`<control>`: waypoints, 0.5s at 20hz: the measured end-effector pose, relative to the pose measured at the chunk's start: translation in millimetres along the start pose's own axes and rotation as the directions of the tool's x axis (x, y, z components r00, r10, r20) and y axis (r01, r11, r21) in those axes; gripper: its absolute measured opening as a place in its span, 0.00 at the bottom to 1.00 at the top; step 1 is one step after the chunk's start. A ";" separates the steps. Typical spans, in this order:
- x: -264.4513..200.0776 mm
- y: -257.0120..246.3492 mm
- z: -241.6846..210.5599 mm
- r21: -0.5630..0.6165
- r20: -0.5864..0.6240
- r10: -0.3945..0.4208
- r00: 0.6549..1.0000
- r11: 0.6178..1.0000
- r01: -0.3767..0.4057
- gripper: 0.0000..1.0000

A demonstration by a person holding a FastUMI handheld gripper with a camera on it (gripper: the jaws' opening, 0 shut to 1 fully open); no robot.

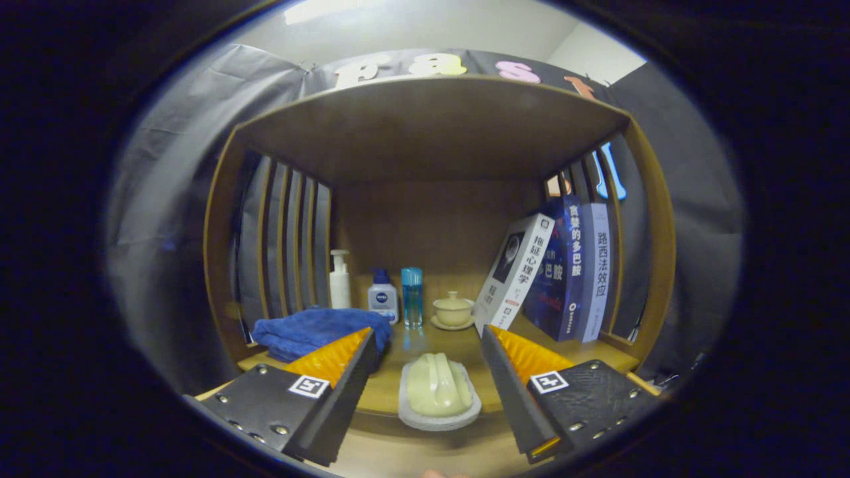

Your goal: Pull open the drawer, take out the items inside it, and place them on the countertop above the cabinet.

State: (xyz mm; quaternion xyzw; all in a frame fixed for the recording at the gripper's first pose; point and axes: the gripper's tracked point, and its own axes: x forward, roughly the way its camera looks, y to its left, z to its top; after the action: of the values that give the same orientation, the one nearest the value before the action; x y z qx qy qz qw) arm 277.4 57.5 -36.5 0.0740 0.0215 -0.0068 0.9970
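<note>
A pale green soap bar (436, 384) lies in a grey-white dish (439, 418) on the wooden countertop (385, 392), inside the open shelf. My gripper (425, 342) is open, its two fingers standing apart on either side of the dish, with the soap between them and touching neither. The dish sits close to the countertop's front edge.
On the countertop beyond the fingers: a folded blue towel (319, 330) at left, a white pump bottle (339, 279), a white and blue bottle (383, 295), a clear blue bottle (412, 297), a lidded cream cup on a saucer (453, 310). Books (554, 275) lean at right. Slatted wooden sides and a top board enclose the shelf.
</note>
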 end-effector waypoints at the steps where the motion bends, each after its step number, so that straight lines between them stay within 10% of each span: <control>1: -9.0 1.2 6.1 0.001 0.009 0.005 1.000 1.000 -0.005 0.89; 10: -120.8 -5.6 -14.4 0.009 -0.034 0.007 0.999 1.000 -0.006 0.97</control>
State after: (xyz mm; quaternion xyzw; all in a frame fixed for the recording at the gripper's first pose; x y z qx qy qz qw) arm 156.1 55.3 -46.2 0.0788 0.0382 -0.0024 0.9962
